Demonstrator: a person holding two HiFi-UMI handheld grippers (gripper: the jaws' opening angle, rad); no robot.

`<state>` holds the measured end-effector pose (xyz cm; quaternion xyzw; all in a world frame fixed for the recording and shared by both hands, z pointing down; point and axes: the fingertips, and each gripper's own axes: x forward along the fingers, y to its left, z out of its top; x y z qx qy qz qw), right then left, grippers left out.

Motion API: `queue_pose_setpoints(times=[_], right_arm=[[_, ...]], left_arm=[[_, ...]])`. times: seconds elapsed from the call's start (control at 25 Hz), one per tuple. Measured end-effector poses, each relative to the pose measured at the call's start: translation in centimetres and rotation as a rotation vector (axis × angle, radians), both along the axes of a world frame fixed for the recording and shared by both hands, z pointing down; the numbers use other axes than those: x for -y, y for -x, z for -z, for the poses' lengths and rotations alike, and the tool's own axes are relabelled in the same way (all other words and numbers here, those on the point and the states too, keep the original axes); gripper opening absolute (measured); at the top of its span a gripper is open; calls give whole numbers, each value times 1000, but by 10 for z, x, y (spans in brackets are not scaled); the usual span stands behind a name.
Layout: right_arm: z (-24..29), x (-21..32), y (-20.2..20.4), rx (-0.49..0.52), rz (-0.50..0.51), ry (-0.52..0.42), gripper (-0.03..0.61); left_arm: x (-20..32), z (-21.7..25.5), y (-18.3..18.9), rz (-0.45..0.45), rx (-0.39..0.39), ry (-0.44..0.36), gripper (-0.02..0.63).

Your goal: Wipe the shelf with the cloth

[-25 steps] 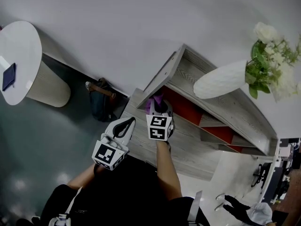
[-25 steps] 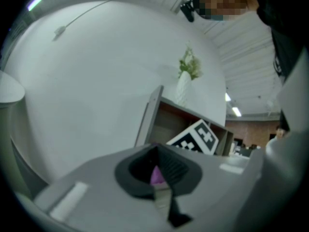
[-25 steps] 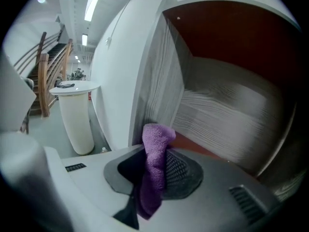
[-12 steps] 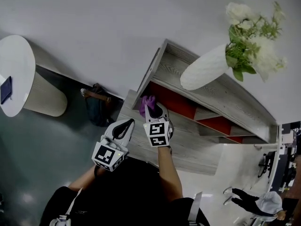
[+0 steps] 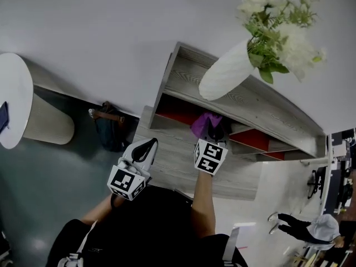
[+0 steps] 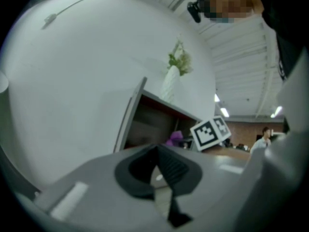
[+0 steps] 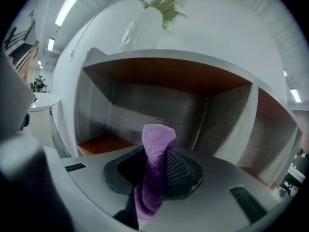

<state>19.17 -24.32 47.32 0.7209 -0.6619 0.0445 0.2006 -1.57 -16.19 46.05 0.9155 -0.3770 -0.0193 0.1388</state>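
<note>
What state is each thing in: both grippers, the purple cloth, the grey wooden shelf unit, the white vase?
Grey wooden shelf unit: standing, open-fronted.
White vase of flowers: upright on the unit's top.
Left gripper: shut, holding nothing, back from the unit.
Right gripper: shut, at the unit's red-backed opening.
Purple cloth: bunched, pinched between the right gripper's jaws.

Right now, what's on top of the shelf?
A white vase of flowers stands on the shelf; nothing else shows there. The board beneath the vase is covered.
</note>
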Motion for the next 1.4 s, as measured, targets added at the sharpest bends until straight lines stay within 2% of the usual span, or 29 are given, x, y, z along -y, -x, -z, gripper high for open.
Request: queue_pose_setpoints(times=[0.16,0.28,0.56,1.08,1.4], right_arm=[[-10,0,-34,-6,-99,28,71],[-21,6,-43,-23,-125,62,71],[-52,21,-44,-70,-134,171,71],[-66,39,-42,-121,-128,269,71],[-68,47,-36,-135,-98,296,71]], left_arm=[[-1,3,-6,-17,4,-8,5],[1,2,-9,-24,10,-7,5],[6,1,-12,-30,19,-2,5],[15,-3,-13,-35,13,10,5],[13,-4,-13,-45,3,8,5]])
